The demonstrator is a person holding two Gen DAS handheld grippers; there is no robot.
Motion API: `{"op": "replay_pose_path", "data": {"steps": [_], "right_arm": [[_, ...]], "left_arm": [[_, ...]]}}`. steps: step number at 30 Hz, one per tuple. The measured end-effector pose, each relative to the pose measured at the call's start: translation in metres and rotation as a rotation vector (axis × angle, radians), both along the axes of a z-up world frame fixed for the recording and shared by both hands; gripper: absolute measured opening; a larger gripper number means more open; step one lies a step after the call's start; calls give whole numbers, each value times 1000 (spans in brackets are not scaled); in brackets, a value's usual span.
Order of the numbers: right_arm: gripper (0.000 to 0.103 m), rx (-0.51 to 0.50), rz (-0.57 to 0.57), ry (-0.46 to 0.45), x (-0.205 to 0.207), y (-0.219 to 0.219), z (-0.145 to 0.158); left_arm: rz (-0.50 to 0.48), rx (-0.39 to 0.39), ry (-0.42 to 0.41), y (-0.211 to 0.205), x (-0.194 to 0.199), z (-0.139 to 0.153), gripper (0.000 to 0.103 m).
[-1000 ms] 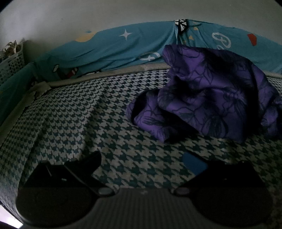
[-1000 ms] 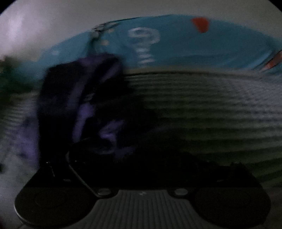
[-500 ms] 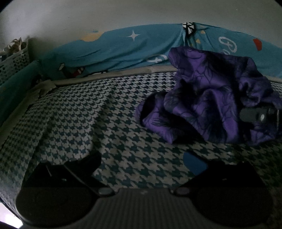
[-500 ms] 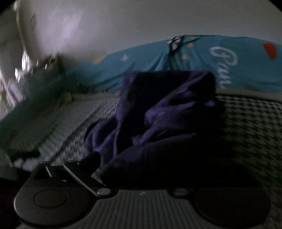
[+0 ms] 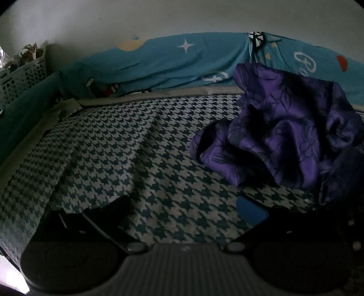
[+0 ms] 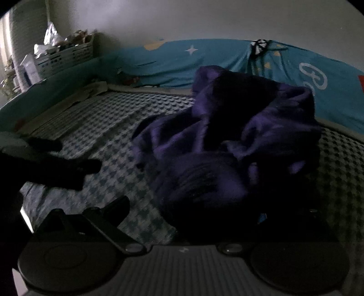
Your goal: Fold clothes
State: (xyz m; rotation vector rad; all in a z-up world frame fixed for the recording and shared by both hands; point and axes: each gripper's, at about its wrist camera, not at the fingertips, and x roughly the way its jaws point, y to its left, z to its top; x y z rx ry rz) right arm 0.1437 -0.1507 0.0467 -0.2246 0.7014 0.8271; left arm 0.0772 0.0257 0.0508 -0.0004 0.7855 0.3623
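- While both tools hover low over the bed, we see the left tool [image 5: 184, 205] with its two dark fingers spread wide and only checked cloth between them; a blue pad shows on its right finger.
- From the right wrist view, we see the right tool [image 6: 193, 209] with its jaws as wide as they go; its left finger stands clear over the cover, while its right finger is lost in shadow against the garment, and we see nothing pinched.
- We can also make out the left tool's dark fingers at the left edge of the right wrist view.
- Just ahead of the right tool lies the purple garment [image 5: 279, 136], crumpled into a heap on the right half of the bed, resting loose with neither tool gripping it.
- We cannot read a clear long axis from such a bunched heap; a dark opening, perhaps a sleeve or hem, faces toward the left tool.
- We note a dark floral line print on the purple cloth.
- Under everything spreads a houndstooth bed cover [image 5: 113, 148], dark teal on white, with shallow creases.
- Farther back a teal sheet [image 5: 170, 66] is draped along the wall, printed with a white star, a yellow shape, a red patch and white cursive lettering we cannot read whole.
- At far left a perforated white basket [image 6: 66, 57] holds clutter, below a plain pale wall [image 5: 182, 18].
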Motion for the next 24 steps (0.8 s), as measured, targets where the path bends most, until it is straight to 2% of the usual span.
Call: {"op": "replay_pose_path", "data": {"steps": [10,14,17,20,24], "right_arm": [[103,48,35,-7,-48,-10,5],[103,81,-7,-5,-59,-19,11],[103,75,-26,5,-66,-23,12],[103,54,1,27,-71,-20,9],[103,20,44,-14,-77,-14,10]], "left_arm": [[20,2,-17,8,-13,3,103],[14,-15,-23,6,-17,5,103],[20,-20,-18,2,-22,2,103],[21,-33,8,-3,-26,-5,103],[16,-20,23,-9,-32,-10,103]]}}
